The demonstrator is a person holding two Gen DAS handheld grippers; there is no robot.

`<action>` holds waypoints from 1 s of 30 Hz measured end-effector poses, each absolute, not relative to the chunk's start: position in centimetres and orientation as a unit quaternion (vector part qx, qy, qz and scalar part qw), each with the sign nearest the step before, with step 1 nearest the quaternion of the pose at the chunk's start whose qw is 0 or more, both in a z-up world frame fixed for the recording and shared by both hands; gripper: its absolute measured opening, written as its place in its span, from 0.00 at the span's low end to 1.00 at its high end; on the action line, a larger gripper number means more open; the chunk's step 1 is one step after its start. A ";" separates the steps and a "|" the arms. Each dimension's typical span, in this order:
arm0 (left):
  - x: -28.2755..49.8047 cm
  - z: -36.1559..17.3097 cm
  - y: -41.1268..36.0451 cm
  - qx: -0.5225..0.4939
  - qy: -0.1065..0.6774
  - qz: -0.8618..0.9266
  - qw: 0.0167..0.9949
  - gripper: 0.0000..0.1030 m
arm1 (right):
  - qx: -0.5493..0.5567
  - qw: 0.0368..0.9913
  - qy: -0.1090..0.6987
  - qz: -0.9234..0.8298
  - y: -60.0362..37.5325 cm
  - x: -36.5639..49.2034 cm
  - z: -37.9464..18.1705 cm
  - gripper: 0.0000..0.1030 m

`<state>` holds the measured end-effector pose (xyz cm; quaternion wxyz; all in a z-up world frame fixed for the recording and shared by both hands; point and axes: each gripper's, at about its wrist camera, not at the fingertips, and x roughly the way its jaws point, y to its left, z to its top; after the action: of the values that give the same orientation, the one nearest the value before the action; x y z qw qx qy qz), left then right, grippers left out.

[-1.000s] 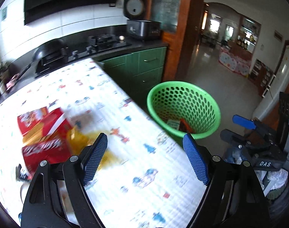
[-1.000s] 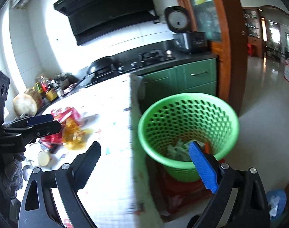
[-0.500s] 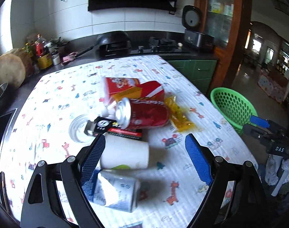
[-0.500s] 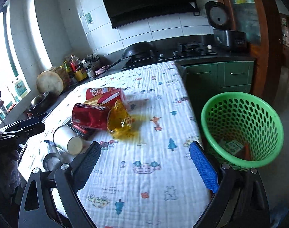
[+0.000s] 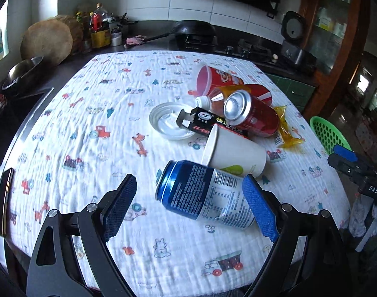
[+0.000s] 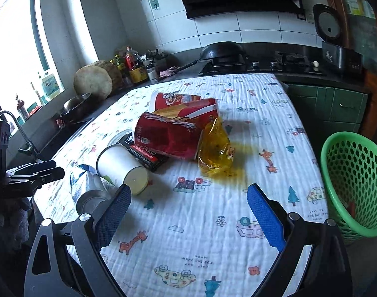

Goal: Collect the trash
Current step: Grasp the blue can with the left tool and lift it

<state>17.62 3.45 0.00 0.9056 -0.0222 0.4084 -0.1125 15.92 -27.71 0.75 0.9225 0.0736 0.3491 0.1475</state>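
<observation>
— Jaws? 
— Left gripper (image 5: 189, 206) opening, the blue can (image 5: 203, 194) lying between them, ungripped; right gripper (image 6: 188, 214) spread, empty. 
— Trash? 
— Heaped mid-surface; green basket (image 6: 354, 188) beyond the right edge.

The green basket (image 5: 328, 133) is mostly cut off behind the table edge in the left wrist view. The red can (image 6: 167, 136) hides most of the black box (image 6: 143, 154). The box's print is too small to read.
</observation>
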 end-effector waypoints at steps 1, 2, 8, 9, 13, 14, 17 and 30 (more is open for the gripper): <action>17.6 -0.3 3.9 -0.038 0.418 -0.107 0.902 0.84 | 0.072 0.922 0.349 0.150 -27.5 16.1 0.7 0.89; 17.6 -0.6 4.4 -0.051 0.424 -0.103 0.898 0.84 | 0.071 0.922 0.349 0.152 -27.2 16.3 0.7 0.89; 18.2 -2.0 5.3 -0.137 0.457 -0.067 0.876 0.84 | 0.076 0.918 0.352 0.169 -26.7 17.3 0.2 0.89; 18.3 -2.2 5.4 -0.150 0.462 -0.063 0.872 0.84 | 0.076 0.917 0.352 0.172 -26.6 17.5 0.1 0.89; 19.1 -3.6 5.1 -0.218 0.486 -0.046 0.845 0.84 | 0.077 0.915 0.351 0.184 -26.5 17.8 -0.1 0.89; 19.2 -3.8 5.0 -0.230 0.489 -0.042 0.841 0.84 | 0.077 0.915 0.351 0.185 -26.5 17.8 -0.1 0.89; 19.6 -4.8 4.8 -0.268 0.499 -0.027 0.824 0.84 | 0.079 0.914 0.349 0.191 -26.5 17.9 0.0 0.89; 20.8 -7.3 2.9 -0.332 0.517 0.018 0.789 0.85 | 0.073 0.909 0.359 0.199 -26.0 18.4 -0.6 0.89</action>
<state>20.76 2.92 -7.27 0.7885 -0.3320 0.5174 0.0185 18.42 -26.01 -0.63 0.9090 0.0728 0.3592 0.1987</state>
